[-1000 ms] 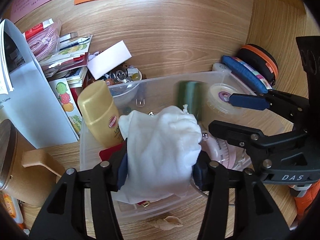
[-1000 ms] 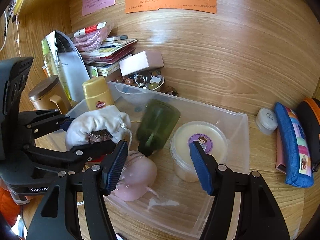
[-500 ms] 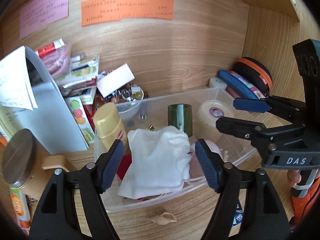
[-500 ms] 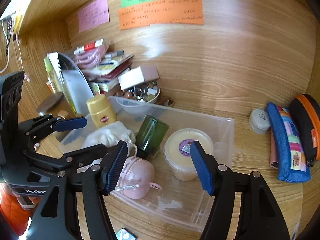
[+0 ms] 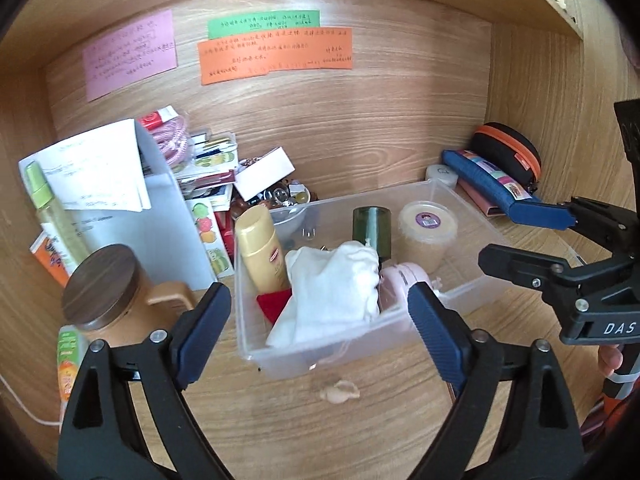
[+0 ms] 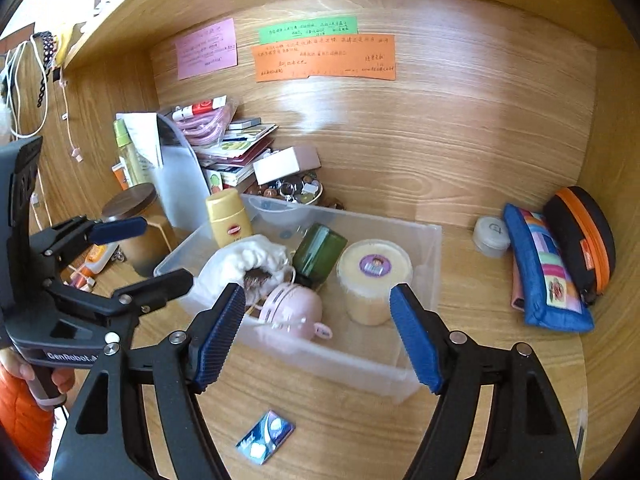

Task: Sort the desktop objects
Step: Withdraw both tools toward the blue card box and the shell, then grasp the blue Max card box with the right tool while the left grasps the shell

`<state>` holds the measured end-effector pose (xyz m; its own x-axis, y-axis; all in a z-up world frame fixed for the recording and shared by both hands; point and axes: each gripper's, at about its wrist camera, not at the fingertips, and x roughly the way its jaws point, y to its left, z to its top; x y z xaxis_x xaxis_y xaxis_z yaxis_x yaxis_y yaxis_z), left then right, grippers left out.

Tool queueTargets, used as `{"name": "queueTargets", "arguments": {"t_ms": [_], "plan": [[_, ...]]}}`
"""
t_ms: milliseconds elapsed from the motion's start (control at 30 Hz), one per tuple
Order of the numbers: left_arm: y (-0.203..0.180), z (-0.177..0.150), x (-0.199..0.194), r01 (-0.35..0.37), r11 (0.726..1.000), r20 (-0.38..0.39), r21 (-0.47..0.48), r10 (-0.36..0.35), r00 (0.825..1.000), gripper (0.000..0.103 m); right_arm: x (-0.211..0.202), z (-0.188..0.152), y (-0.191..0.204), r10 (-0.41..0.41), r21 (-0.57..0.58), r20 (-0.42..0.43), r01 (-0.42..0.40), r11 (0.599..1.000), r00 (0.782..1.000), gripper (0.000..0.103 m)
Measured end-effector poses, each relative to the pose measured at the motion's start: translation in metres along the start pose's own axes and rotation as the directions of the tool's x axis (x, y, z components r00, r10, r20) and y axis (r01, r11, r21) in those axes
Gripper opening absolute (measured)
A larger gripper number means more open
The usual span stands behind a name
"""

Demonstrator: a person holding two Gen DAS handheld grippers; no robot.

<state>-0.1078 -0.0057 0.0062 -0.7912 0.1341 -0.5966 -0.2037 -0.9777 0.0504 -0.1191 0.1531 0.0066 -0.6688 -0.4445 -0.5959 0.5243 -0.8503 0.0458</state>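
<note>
A clear plastic bin (image 5: 352, 344) (image 6: 424, 240) stands on the wooden desk. In it lie a white cloth pouch (image 5: 336, 288) (image 6: 244, 260), a yellow bottle (image 5: 260, 252) (image 6: 228, 220), a green jar (image 5: 371, 228) (image 6: 320, 252), a cream tub (image 5: 426, 232) (image 6: 374, 280) and a pink round thing (image 5: 404, 284) (image 6: 292, 308). My left gripper (image 5: 316, 340) (image 6: 136, 252) is open and empty, in front of the bin. My right gripper (image 6: 316, 336) (image 5: 516, 236) is open and empty, in front of the bin.
A seashell (image 5: 340, 392) and a small blue packet (image 6: 266, 436) lie on the desk in front of the bin. A brown lidded mug (image 5: 116, 300), a white file holder (image 5: 160, 208) and stacked booklets stand left. A blue pencil case (image 6: 544, 272), black-orange case (image 6: 584, 236) and small white jar (image 6: 490, 236) sit right.
My left gripper opened, let go of the white pouch into the bin and drew back. My right gripper also drew back from the bin.
</note>
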Motion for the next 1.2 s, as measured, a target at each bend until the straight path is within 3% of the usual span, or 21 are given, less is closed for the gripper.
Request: {"name": "queueTargets", "arguments": {"t_ms": [300,867,967,1100,1200], "plan": [[0.005,-0.029,-0.019,-0.002,1.000,-0.019,-0.021,0.002,1.000,0.095,-0.014,-0.031,0.003,0.003,0.041,-0.027,-0.002,0.999,1.000,0.073],[0.010,-0.091,0.009,0.038,0.996,-0.176,-0.077,-0.051,0.983,0.095,0.008,-0.100,0.033,-0.006,0.033,-0.173,0.012,0.999,0.985,0.072],[0.010,-0.094,0.012,0.046,0.996,-0.185,-0.082,-0.060,0.981,0.095,0.014,-0.105,0.036,-0.005,0.026,-0.192,0.011,1.000,0.981,0.066],[0.010,-0.096,0.017,0.054,0.995,-0.198,-0.080,-0.069,0.978,0.095,0.023,-0.108,0.039,0.003,0.018,-0.227,0.001,1.000,0.974,0.048],[0.009,-0.095,0.020,0.064,0.995,-0.203,-0.078,-0.079,0.976,0.095,0.028,-0.110,0.042,-0.016,-0.003,-0.246,0.015,1.000,0.969,0.046]]}}
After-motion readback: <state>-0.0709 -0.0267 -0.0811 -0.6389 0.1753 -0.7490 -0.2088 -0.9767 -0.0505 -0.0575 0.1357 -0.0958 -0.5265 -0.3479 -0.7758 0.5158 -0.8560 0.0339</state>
